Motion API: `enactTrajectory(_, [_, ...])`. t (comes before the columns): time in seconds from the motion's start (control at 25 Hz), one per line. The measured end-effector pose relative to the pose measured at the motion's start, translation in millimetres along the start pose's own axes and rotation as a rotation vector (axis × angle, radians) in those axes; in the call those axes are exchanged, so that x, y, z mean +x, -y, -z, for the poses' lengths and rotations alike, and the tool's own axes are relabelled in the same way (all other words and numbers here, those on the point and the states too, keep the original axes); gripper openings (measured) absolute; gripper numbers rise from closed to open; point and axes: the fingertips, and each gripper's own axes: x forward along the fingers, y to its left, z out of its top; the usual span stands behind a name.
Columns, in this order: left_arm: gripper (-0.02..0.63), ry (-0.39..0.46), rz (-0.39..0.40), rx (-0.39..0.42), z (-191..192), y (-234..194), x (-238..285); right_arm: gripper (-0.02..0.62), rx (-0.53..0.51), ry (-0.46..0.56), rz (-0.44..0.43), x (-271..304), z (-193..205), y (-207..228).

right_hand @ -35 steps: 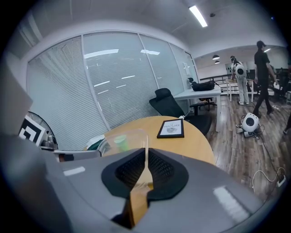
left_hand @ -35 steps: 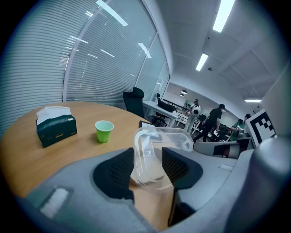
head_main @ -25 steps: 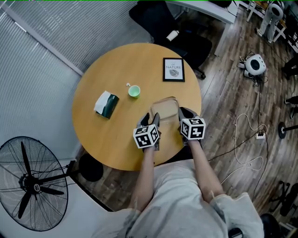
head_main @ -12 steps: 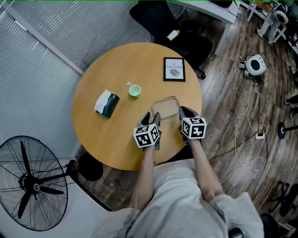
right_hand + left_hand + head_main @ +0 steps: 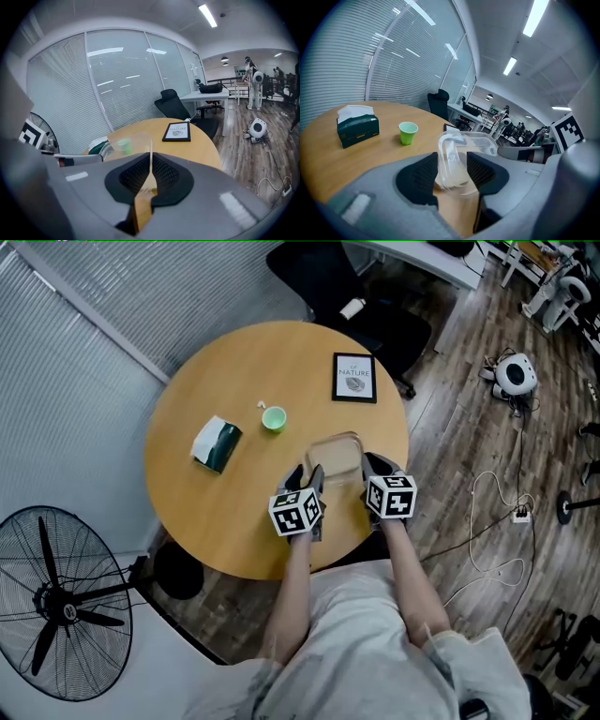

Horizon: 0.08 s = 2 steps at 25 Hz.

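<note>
Both grippers hold one clear box [image 5: 336, 456]. It is over the near-right part of the round wood counter [image 5: 234, 362], close to the edge by the person. Can't tell if it sits on the wood or is up a bit.

The left gripper [image 5: 452, 165] has its jaws a little way open, w/ the near left corner of the clear box btw the black pads. The pads press on the wall from both sides.

The right gripper [image 5: 150, 169] has its jaws almost all the way together, w/ only the thin right wall of the clear box btw them. That wall shows edge-on, like a thin line.

In the head view the 2 grippers are side by side w/ the clear box btw them.

Other stuff on the counter:
- A small green cup [image 5: 274, 418] stands upright, left of the clear box & a bit farther off, not touching it.
- A dark green tissue box [image 5: 217, 443] w/ white tissue on top is left of the cup, well apart from the clear box.
- A framed pic [image 5: 355, 377] w/ the word NATURE lies flat at the far side, near the clear box but not touching.

Around the counter are a black chair [image 5: 323, 268] at the far side & a big black fan [image 5: 58, 604] at near left. On the right, a round white machine [image 5: 514, 374] & cables [image 5: 487, 521] lie on the floor [image 5: 459, 418].
</note>
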Motion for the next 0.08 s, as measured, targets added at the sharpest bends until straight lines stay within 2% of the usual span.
enactTrajectory(0.08, [0.199, -0.002, 0.000, 0.000, 0.3, -1.3, 1.4, 0.014, -0.001, -0.001, -0.002, 1.7, -0.3, 0.2])
